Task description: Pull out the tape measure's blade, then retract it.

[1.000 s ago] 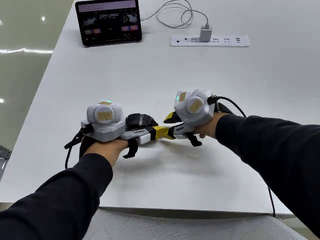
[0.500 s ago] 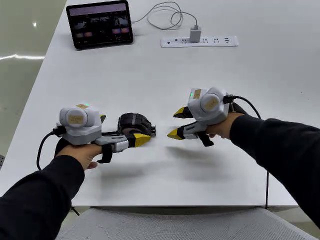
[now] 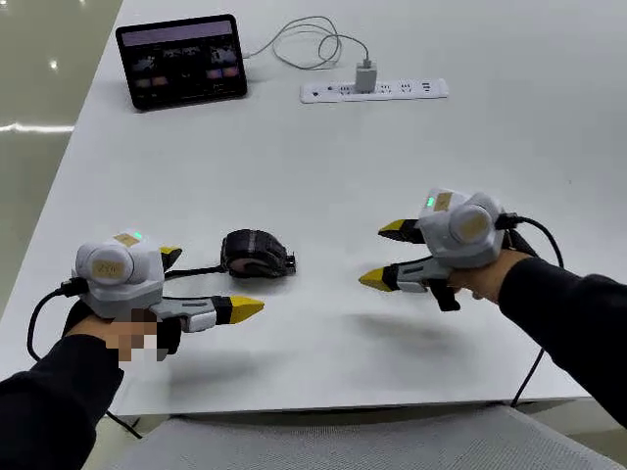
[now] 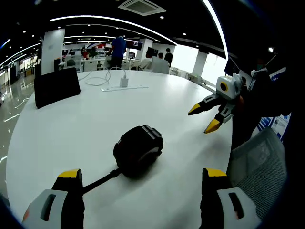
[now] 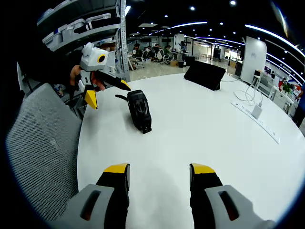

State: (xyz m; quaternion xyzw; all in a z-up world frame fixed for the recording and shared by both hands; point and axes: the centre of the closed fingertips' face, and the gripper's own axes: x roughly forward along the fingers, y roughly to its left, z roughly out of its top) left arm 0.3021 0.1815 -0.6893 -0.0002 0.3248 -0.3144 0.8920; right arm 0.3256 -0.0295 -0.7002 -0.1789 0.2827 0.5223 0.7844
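White table [image 3: 323, 186] carries a black tape measure [image 3: 257, 253], which lies near the front edge, between the two grippers and closer to the left one; a thin black strap goes from its case toward the left side. The left hand-held gripper [image 3: 211, 280] hangs just above the table beside the tape measure, apart from it; its yellow-tipped jaws stand wide apart with nothing between them, and in the left gripper view the tape measure sits ahead, in the middle of the gap. The right hand-held gripper [image 3: 374, 255] is well apart from the tape measure on the other side; its jaws are also spread and grip nothing; they point toward the tape measure. At the far end of the table stand a dark tablet [image 3: 182, 59] and a white power strip [image 3: 377, 90]; a charger [image 3: 364, 73] with a looped white cable is plugged into the strip.
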